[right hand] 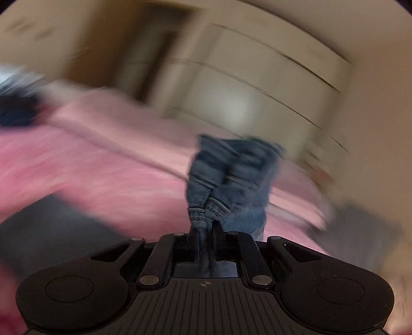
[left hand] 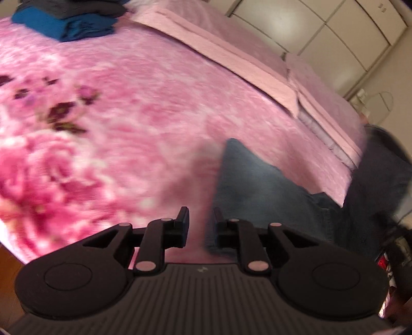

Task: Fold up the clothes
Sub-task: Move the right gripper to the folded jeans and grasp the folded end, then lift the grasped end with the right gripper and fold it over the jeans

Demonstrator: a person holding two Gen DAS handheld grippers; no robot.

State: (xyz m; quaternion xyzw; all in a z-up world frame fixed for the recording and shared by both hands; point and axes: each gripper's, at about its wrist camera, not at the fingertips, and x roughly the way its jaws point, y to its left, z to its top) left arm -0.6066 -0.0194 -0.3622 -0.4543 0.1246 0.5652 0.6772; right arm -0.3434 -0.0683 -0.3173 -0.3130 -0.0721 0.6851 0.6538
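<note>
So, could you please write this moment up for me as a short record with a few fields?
setting: bed with a pink floral bedspread, cream wardrobe doors behind
garment in hand: blue denim jeans, bunched at a stitched hem
right gripper: shut on the jeans
left gripper: open, holding nothing, jeans lying just ahead of it on the bedspread
already folded: stack of clothes, blue piece at the bottom, at the far side of the bed
image quality: right wrist view heavily motion-blurred
</note>
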